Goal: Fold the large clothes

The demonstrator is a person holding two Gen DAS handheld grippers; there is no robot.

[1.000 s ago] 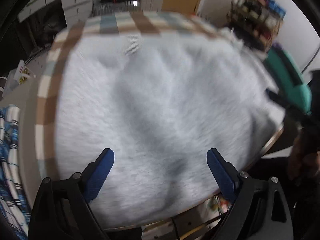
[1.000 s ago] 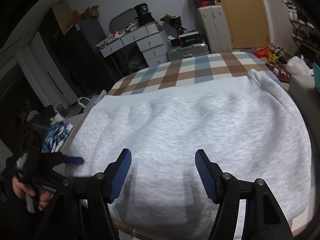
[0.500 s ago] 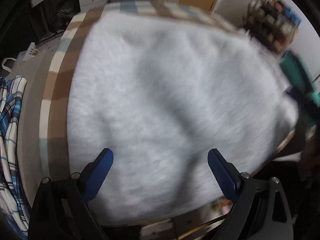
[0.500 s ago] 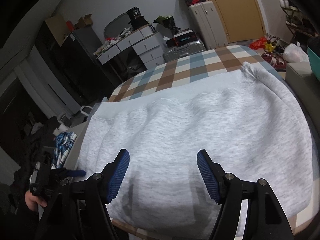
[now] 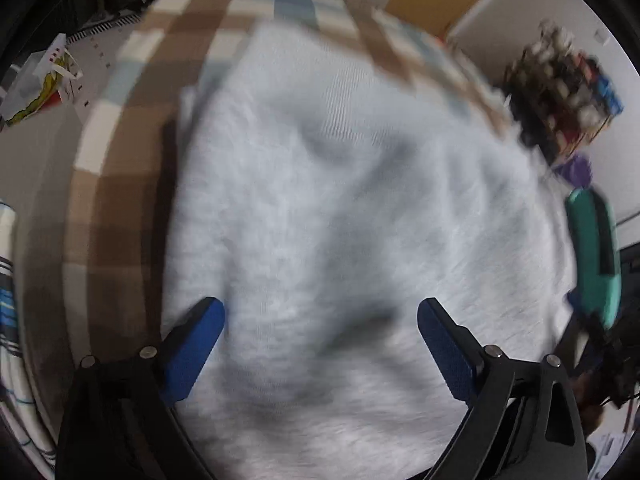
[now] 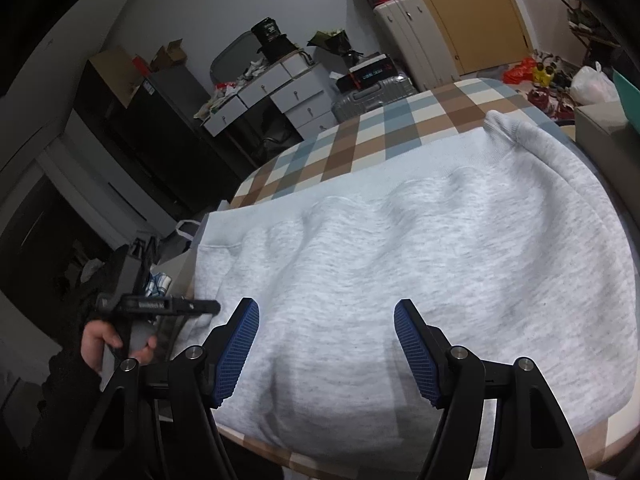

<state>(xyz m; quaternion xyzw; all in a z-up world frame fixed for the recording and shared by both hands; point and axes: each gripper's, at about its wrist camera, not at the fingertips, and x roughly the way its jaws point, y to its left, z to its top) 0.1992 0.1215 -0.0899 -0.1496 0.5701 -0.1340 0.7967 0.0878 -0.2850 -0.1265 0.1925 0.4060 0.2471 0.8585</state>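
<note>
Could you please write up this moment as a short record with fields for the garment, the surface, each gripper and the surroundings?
garment: light grey sweatshirt, spread out with soft wrinkles, ribbed hem toward the far side
surface: checked tablecloth in brown, blue and cream, showing beyond the garment
left gripper: open, above the garment, nothing between its fingers; view blurred
right gripper: open, over the near part of the garment, holding nothing
hand: grips the left tool at the garment's left edge
surroundings: white drawers, suitcase, wooden door
</note>
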